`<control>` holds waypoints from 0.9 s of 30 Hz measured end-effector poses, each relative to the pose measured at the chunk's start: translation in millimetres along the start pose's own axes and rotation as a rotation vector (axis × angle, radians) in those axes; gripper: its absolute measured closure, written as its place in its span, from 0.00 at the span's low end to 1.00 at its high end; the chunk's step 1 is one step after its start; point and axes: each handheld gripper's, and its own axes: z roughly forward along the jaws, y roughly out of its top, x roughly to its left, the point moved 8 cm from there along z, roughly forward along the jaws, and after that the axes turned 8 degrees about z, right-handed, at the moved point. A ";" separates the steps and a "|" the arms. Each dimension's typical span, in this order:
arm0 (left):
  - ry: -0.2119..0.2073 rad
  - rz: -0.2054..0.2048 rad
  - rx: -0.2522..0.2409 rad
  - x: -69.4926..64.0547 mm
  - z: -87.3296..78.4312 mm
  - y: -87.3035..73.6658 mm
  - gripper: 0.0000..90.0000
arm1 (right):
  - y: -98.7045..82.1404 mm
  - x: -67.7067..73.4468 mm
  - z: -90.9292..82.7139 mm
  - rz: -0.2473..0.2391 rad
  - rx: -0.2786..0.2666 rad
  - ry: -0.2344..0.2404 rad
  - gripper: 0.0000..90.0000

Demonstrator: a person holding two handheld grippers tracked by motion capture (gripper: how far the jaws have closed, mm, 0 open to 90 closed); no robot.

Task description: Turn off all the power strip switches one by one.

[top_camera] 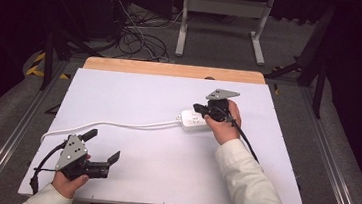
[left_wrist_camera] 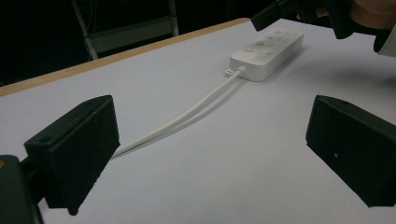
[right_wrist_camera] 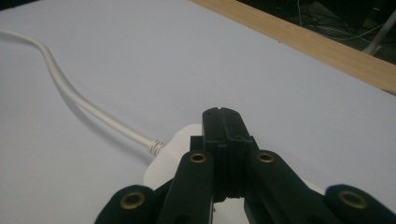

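Observation:
A white power strip [top_camera: 193, 120] lies right of the table's middle, and its white cable [top_camera: 116, 124] runs left toward the table's near-left edge. My right gripper [top_camera: 197, 107] hovers over the strip's cable end, pointing left. In the right gripper view its jaws [right_wrist_camera: 221, 112] are pressed together with nothing between them, and the strip [right_wrist_camera: 163, 163] shows just beneath. My left gripper [top_camera: 103, 145] rests near the front left corner, open and holding nothing. In the left gripper view, its wide-apart jaws [left_wrist_camera: 210, 140] frame the cable [left_wrist_camera: 187, 114] and the distant strip [left_wrist_camera: 267, 53].
The white tabletop [top_camera: 152, 174] has a bare wooden strip [top_camera: 172, 70] along its far edge. Beyond it stand a white metal frame [top_camera: 223, 8] and loose cables on the floor [top_camera: 140, 38]. Metal rails run along both sides of the table.

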 end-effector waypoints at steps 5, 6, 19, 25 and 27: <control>0.000 -0.001 0.000 0.1 0.0 -0.1 0.03 | -4.1 -2.7 10.3 -0.020 0.016 -0.030 1.00; 0.000 -0.001 0.000 0.0 -0.1 -0.1 0.03 | -5.5 -5.0 14.0 -0.025 0.023 -0.045 1.00; 0.000 0.003 0.000 1.0 -0.1 -0.2 0.03 | -16.4 -10.4 29.5 -0.027 0.083 -0.075 1.00; 0.000 0.002 0.000 0.9 -0.1 -0.2 0.03 | -17.7 -9.7 30.4 -0.014 0.097 -0.080 1.00; 0.001 0.003 -0.001 0.9 -0.3 -0.1 0.03 | -18.5 -10.0 31.3 0.008 0.097 -0.077 1.00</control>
